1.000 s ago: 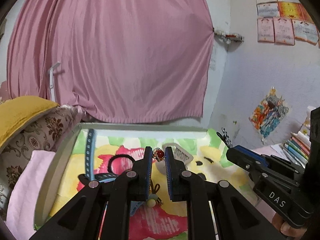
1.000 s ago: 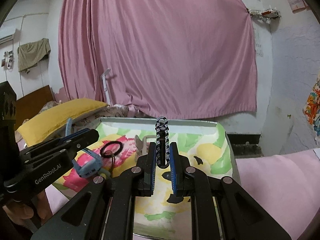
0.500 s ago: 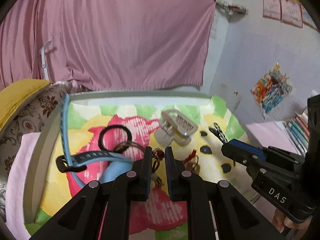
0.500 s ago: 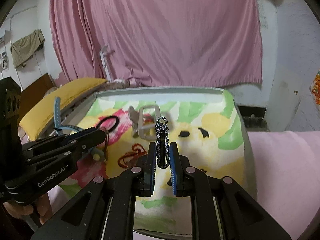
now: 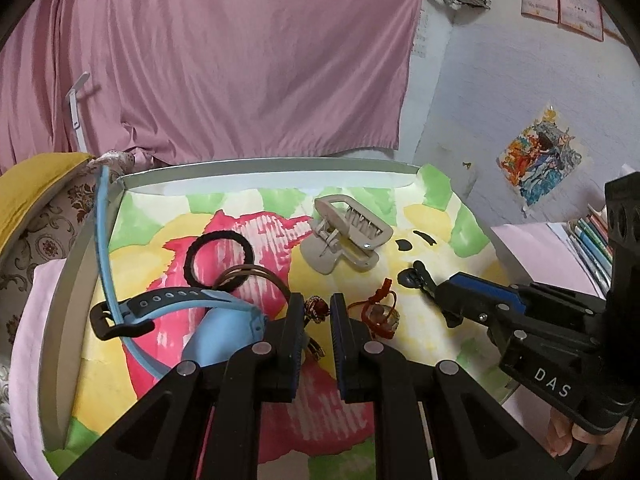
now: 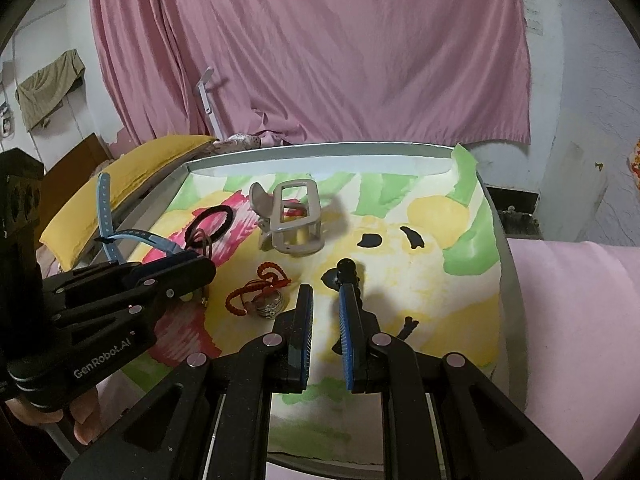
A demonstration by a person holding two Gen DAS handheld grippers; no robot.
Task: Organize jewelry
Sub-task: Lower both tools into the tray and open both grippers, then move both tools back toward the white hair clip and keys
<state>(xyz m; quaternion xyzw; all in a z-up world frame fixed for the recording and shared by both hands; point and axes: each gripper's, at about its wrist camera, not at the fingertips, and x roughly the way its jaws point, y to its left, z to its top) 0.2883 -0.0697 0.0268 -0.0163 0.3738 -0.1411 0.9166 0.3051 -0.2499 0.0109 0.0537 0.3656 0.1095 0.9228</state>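
Observation:
A tray [image 5: 72, 304] with a colourful painted liner holds the jewelry. My left gripper [image 5: 316, 312] is low over the tray, jaws slightly apart, with a red-stone ring [image 5: 317, 309] between the tips. My right gripper [image 6: 325, 300] is open; a black-and-white braided band [image 6: 347, 276] lies on the liner by its right fingertip, also in the left wrist view [image 5: 420, 276]. Nearby lie a red cord bracelet with a ring [image 6: 260, 292], a beige hair claw [image 6: 290, 218], a black hair tie [image 5: 218, 258] and a blue watch strap [image 5: 172, 308].
The tray rim [image 6: 506, 280] runs along the right. A yellow pillow [image 6: 120, 184] lies left of the tray and a pink cloth [image 6: 580, 320] to its right. A pink curtain [image 5: 220, 60] hangs behind. Books [image 5: 592, 240] stand at the far right.
Both grippers came down to the tray. My right gripper opened and let the braided band down onto the liner. My left gripper's jaws parted slightly around the red-stone ring.

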